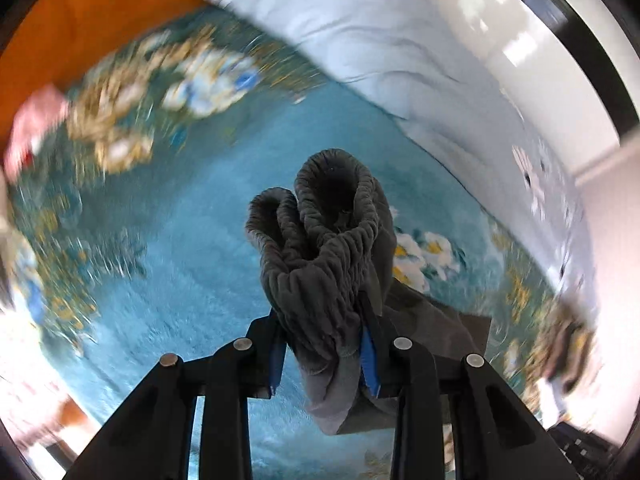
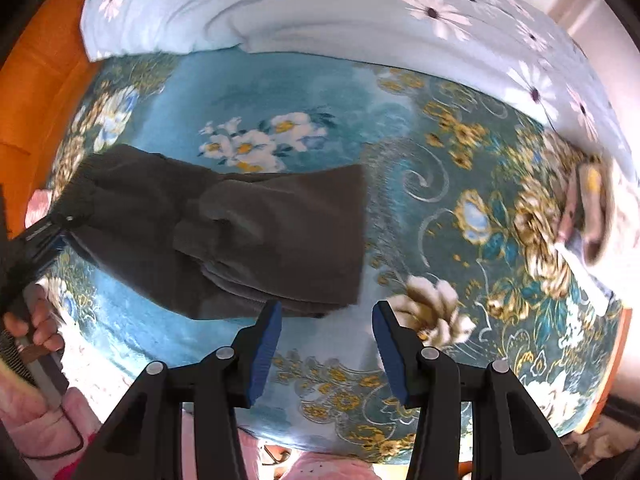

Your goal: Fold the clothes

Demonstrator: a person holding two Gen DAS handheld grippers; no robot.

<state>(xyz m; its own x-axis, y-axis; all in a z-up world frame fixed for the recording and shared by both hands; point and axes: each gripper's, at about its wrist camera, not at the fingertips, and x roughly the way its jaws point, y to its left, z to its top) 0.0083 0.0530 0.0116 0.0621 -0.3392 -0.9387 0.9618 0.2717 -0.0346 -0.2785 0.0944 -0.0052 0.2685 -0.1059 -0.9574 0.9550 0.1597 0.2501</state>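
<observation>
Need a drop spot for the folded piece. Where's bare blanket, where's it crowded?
Free: plain teal blanket between the grey garment and the light floral quilt; also ahead of the open right tool. Crowded: left side, where the left tool clamps the garment.

Black linkage arms, silver rivets, blue-padded jaws; bare hand (image 2: 36, 320), pink sleeve (image 2: 48, 428).

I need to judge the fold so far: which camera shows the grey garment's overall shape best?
The right wrist view: the grey garment lies spread across the blue floral blanket, edges visible. The left wrist view shows only its bunched elastic waistband, clamped in the left gripper.
</observation>
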